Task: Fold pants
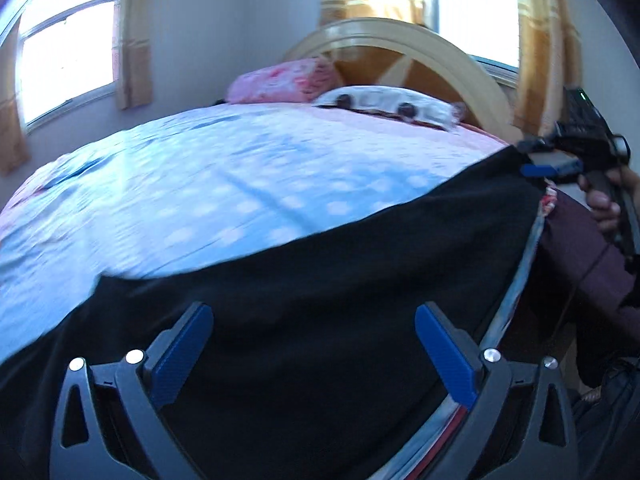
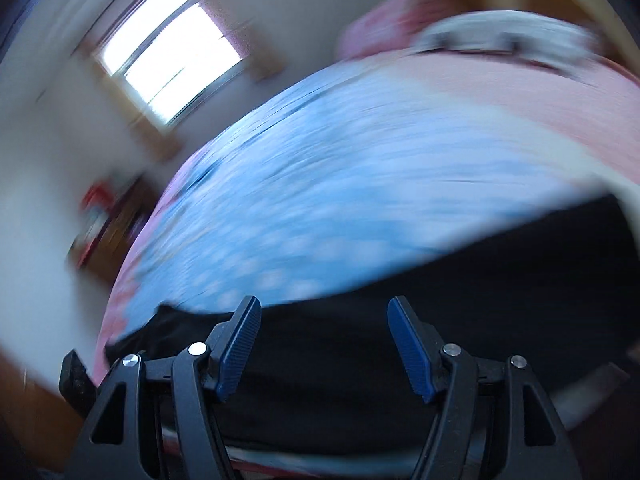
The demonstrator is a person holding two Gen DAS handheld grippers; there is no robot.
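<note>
Left gripper: ribbed blue pads spread wide, released, over black pants. Pants: smooth matte cloth draped along near edge of bed with dotted blue sheet. Right gripper: pads apart, grasping nothing; view motion-blurred.

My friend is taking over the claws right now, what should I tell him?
Left claw: open, holding nothing, over the black pants.
Right claw: open too, empty, also over the pants; its view is blurred.
Pants: spread along the near edge of the bed, on the blue spotted cover.
Done: pants laid out; no fold can be seen.
Left: grab an edge with each claw and fold them.
</note>
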